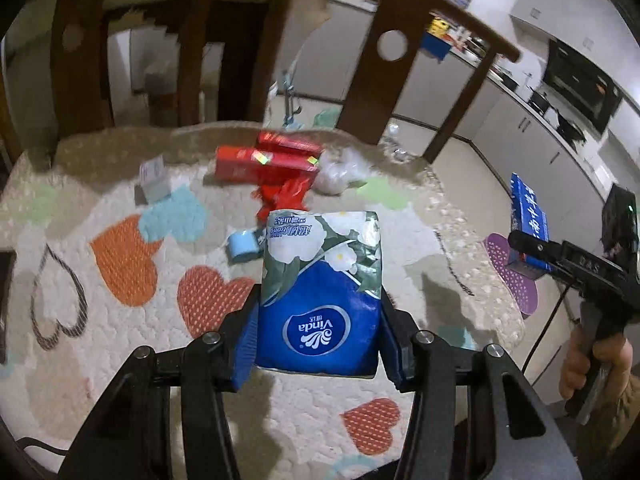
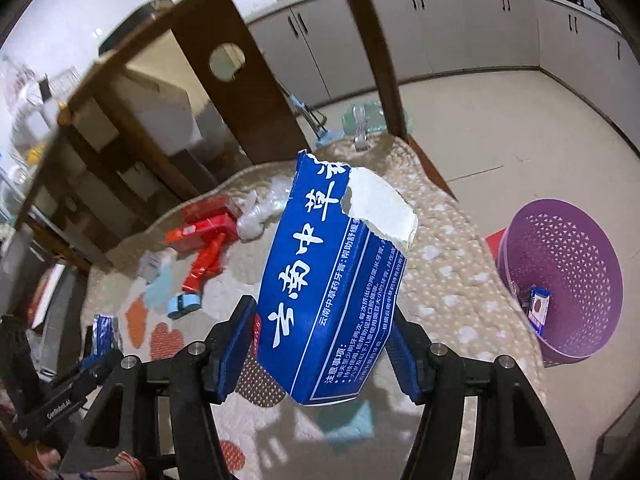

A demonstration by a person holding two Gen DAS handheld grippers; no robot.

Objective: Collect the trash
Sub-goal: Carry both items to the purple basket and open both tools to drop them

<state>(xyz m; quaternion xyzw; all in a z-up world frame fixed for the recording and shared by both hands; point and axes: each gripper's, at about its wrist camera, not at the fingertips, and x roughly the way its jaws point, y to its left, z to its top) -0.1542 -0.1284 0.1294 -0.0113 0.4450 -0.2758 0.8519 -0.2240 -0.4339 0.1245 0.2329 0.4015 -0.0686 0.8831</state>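
My left gripper (image 1: 320, 300) is shut on a blue Vinda tissue pack (image 1: 320, 280) with white flowers, held above the heart-patterned rug (image 1: 120, 320). My right gripper (image 2: 322, 312) is shut on a torn blue toothpaste box (image 2: 332, 272) with white lettering, also lifted off the rug. To its right a purple perforated basket (image 2: 568, 272) stands on the floor with a small blue packet inside. Further back on the rug lie red boxes (image 1: 268, 156), a red wrapper (image 1: 284, 196), a clear plastic bag (image 1: 340, 172), a light blue roll (image 1: 242, 246) and a small pale carton (image 1: 154, 178).
Dark wooden furniture legs (image 1: 376, 60) rise at the rug's far edge. A clear plastic bottle (image 2: 360, 128) lies beyond them. Grey kitchen cabinets (image 2: 460, 28) line the back wall. A person's hand (image 1: 592, 364) grips the right tool's handle. Pale floor lies right of the rug.
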